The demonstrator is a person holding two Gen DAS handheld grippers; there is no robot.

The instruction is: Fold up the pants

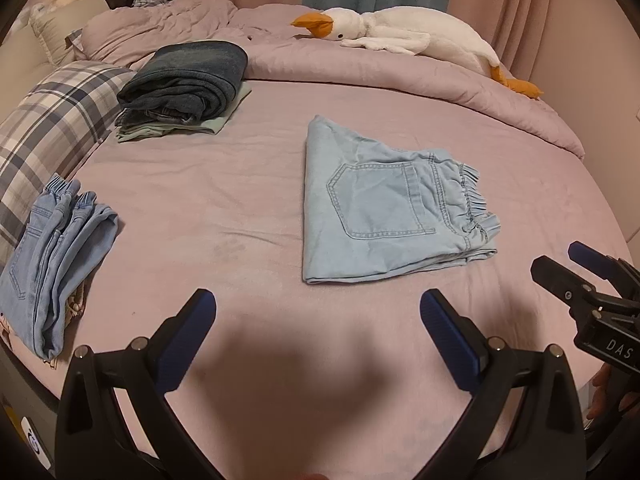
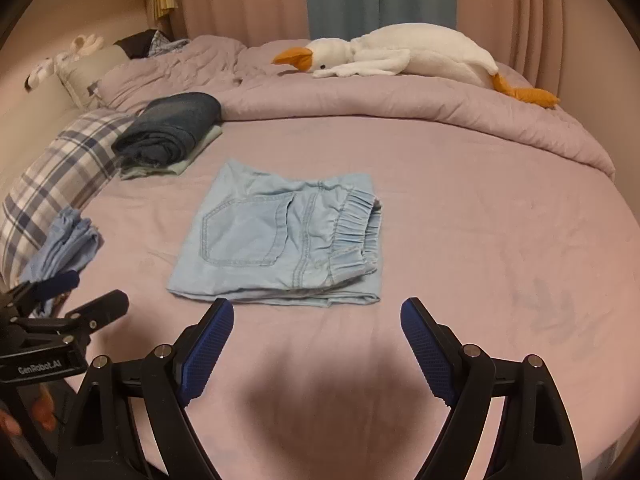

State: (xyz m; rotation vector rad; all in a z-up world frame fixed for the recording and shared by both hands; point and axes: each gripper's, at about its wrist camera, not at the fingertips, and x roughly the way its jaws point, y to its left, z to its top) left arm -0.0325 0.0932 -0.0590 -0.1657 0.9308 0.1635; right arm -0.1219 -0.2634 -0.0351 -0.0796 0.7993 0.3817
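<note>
1. Pants [image 2: 280,240] in pale blue denim lie folded into a compact rectangle at the centre of the right wrist frame, back pocket up, elastic waistband toward the right.
2. The left gripper [image 1: 318,308] stands wide at the bottom of its own frame, nothing between its blue pads, over the pink sheet [image 1: 200,208].
3. The right gripper [image 2: 318,316] is likewise spread wide and empty, just below the folded pants.
4. A dark folded stack [image 1: 188,80] sits upper left; more light jeans [image 1: 56,248] lie at the left edge.
5. A plush goose [image 2: 404,56] rests along the top right on the rumpled duvet [image 2: 400,108].
</note>
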